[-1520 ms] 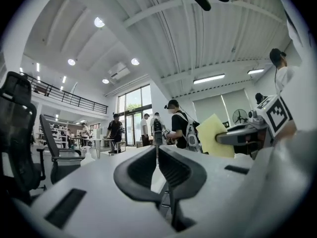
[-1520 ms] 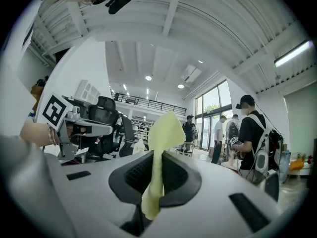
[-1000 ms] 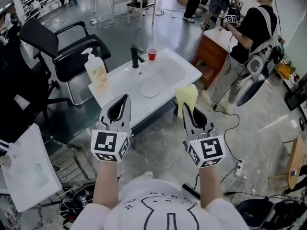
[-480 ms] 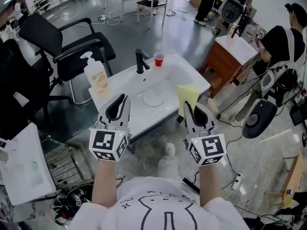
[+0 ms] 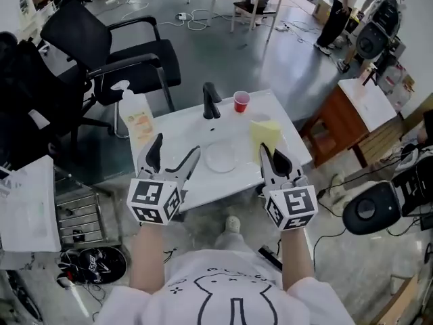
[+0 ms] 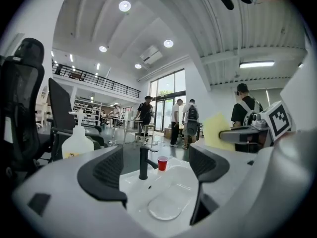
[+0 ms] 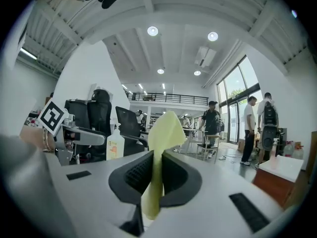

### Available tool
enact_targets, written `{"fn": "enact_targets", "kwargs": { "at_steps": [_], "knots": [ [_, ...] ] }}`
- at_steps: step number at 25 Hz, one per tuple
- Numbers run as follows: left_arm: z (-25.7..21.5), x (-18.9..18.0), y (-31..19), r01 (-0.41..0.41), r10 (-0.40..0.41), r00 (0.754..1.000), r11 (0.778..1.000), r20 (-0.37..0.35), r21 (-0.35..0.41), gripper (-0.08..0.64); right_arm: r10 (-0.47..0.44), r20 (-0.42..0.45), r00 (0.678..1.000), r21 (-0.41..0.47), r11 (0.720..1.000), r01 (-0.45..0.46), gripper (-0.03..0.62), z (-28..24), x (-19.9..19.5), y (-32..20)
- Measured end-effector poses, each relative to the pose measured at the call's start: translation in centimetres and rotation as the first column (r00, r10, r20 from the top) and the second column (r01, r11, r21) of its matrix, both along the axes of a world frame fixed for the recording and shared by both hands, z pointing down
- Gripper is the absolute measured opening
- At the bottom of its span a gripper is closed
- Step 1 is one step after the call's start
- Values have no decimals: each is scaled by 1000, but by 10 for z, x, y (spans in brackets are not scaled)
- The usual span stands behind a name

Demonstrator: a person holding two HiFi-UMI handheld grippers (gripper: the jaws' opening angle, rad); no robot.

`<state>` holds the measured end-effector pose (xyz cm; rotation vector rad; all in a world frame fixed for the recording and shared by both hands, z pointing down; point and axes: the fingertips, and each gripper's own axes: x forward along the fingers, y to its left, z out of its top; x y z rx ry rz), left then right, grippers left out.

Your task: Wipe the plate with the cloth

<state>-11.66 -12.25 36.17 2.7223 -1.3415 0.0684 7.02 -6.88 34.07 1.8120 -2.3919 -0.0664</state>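
The approach is judged in hand: a soft yellow cloth [image 7: 166, 128] is pinched in the jaws of the right gripper [image 5: 271, 156]. The jaws of the left gripper [image 6: 158, 172] have just been opening and are spread empty. A round clear glass plate [image 6: 166, 207] is seen ahead, below them. Next, its rim should be gripped.

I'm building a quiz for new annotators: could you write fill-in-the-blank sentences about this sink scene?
The right gripper is shut on a ____ cloth.
The clear ____ lies in the white sink.
The cup beside the black faucet is ____.
Missing words: yellow; plate; red.
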Motion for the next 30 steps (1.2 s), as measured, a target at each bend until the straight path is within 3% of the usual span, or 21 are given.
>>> {"fn": "enact_targets", "kwargs": {
  "at_steps": [6,13,25,30],
  "knots": [
    [27,24,-30,144,-142,989,987,29,-68,408,-109,13,994,-106,988,110,37,39,38,-56],
    [67,31,-47,272,-266,962,951,60,-146,407,-209,34,977,-204,956,212,37,86,53,-100],
    [151,32,-65,262,-243,965,911,99,-319,407,-218,44,975,-394,893,217,37,182,43,-140],
    [180,31,-83,255,-242,967,894,81,-369,407,-217,31,976,-489,848,204,37,221,40,-160]
  ]
}}
